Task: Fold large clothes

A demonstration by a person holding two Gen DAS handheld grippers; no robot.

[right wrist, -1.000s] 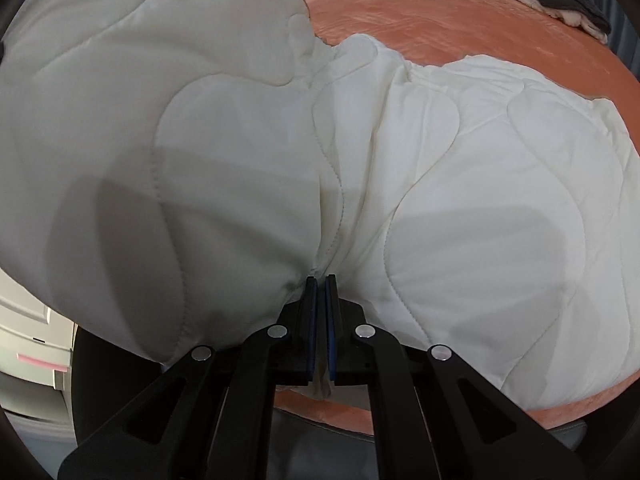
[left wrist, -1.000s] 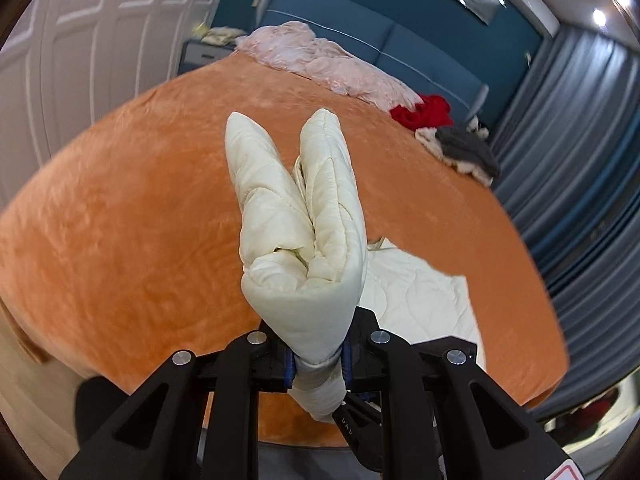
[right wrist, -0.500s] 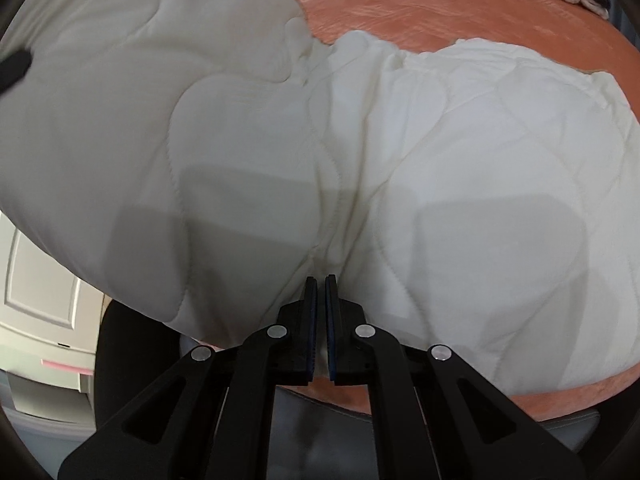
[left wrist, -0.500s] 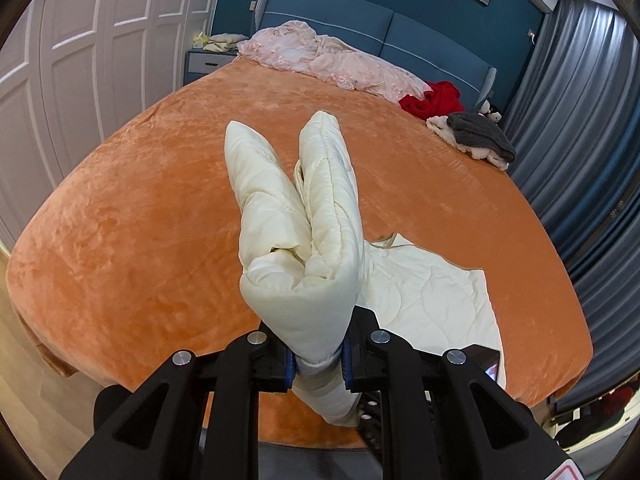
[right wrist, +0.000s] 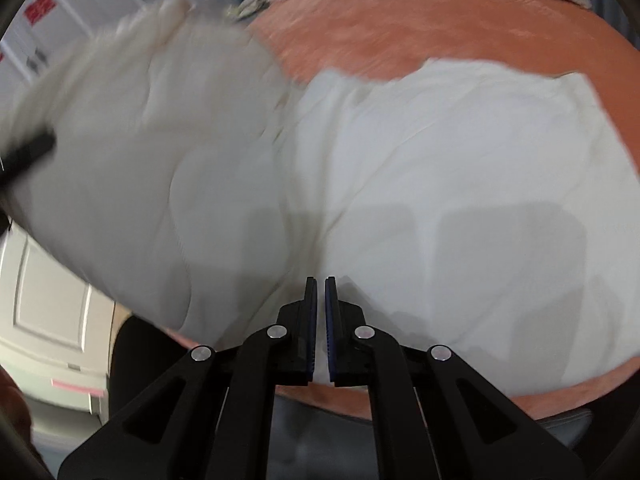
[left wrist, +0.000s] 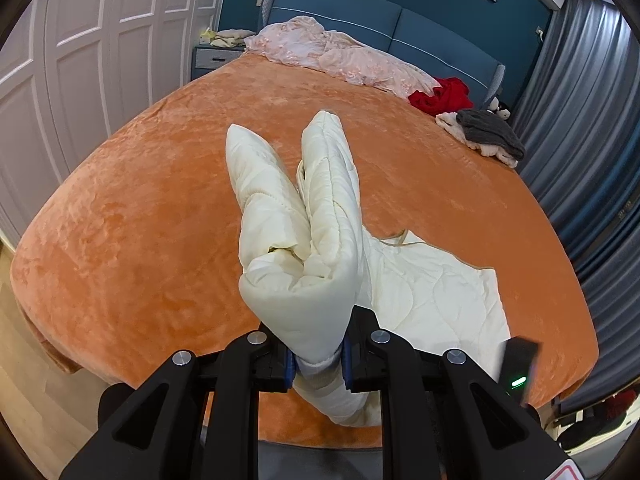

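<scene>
A cream quilted garment lies at the near right of an orange bed. My left gripper is shut on a thick bunched fold of the garment, which stands up in two lobes above the jaws. In the right wrist view the garment fills most of the frame, its left part lifted and blurred. My right gripper is nearly closed with a thin gap at the garment's near edge; whether cloth sits between the jaws is unclear.
A pink blanket, a red garment and a grey and cream pile lie at the bed's far end by the blue headboard. White wardrobe doors stand left, blue curtains right.
My left gripper has lifted and pulled back with its fold, showing more of the bed. The garment's left part has swung up in the right wrist view. The right jaws have parted slightly.
</scene>
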